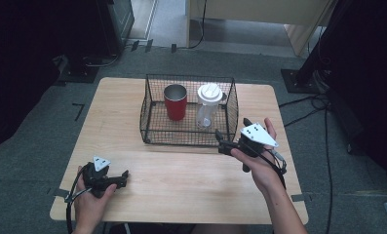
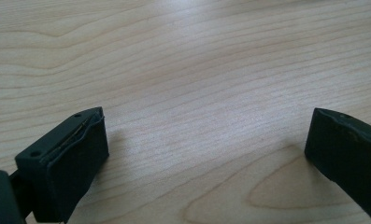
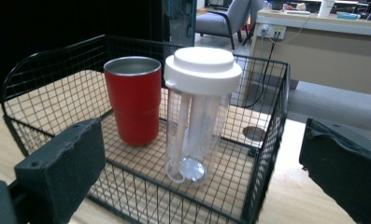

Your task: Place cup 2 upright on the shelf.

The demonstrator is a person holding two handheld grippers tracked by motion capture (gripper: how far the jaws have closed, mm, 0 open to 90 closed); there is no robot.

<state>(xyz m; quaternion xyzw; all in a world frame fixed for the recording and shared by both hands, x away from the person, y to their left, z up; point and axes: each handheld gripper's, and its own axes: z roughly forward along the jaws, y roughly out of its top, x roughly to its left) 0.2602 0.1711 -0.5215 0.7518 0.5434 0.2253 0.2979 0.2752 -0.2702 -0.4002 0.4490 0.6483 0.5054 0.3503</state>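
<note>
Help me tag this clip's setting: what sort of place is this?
Probably an office or lab: a light wooden table on grey carpet, a desk with a wall socket, an office chair and floor cables.

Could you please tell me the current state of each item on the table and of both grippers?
Red tumbler: upright in the basket, open-topped, no lid.
Clear bottle: upright in the basket beside the tumbler, white lid on.
Wire basket: upright on the table, open at the top.
Left gripper: open, empty, low over bare table.
Right gripper: open, empty, facing the basket from just outside it.
</note>
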